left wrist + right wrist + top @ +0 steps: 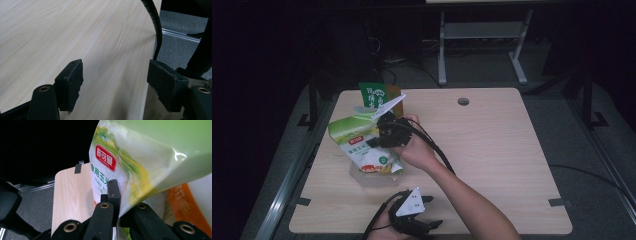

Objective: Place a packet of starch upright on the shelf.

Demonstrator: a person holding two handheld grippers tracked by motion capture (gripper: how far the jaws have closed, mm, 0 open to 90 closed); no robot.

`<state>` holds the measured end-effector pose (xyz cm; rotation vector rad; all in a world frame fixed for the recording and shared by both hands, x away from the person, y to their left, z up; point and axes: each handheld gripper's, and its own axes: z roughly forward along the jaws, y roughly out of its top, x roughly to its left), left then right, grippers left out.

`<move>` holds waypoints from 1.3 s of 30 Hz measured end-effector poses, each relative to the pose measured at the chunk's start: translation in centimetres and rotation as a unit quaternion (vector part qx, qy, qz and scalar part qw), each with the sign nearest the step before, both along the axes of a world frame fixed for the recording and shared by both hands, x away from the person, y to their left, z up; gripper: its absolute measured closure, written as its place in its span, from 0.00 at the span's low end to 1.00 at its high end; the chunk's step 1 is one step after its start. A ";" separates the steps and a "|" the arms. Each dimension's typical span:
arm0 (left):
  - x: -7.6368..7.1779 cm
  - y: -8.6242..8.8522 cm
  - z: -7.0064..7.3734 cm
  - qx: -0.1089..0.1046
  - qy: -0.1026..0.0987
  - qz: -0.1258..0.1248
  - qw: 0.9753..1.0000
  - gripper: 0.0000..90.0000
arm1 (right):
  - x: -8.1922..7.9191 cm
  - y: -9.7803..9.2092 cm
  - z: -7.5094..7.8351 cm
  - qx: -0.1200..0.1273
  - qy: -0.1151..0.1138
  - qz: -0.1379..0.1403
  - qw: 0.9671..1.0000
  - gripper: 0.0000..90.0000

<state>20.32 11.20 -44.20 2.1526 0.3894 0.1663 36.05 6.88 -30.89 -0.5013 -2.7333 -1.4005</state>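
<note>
Both tongs black, brass-ringed pivot holes, worn foam pads [71,82], black cables; left tongs [424,220] carry a grey three-cornered plate.

A green carton [373,94] stands at the wooden table's [492,150] far left edge.

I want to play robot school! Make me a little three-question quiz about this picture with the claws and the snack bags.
1. True or false: the right claw is pinching the green and white bag.
2. What is between the jaws of the left claw? A) a bag B) nothing, with the wooden table beneath C) a cup
3. Fill in: in the high view, behind the green and white bag stands a dark ____ packet.

Key
1. True: its jaws are closed on the bag's edge.
2. B: the jaws stand wide apart over the table's edge.
3. green
</note>
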 end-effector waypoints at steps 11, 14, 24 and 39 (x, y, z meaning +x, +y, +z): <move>0.1 0.0 0.0 0.005 -0.001 -0.005 1.000 0.33 | 0.2 1.0 -2.0 0.005 0.020 -0.001 1.000 1.00; 0.0 0.0 0.0 0.003 0.003 -0.004 1.000 0.33 | 0.2 1.0 -2.8 0.007 0.024 -0.005 1.000 1.00; 0.0 0.0 0.1 0.009 -0.002 -0.012 1.000 0.33 | -0.1 1.2 -4.6 -0.002 0.022 0.000 1.000 0.99; -0.2 -0.2 0.2 0.003 0.001 -0.012 1.000 0.33 | -0.7 1.2 -3.6 -0.036 0.004 0.010 0.999 0.90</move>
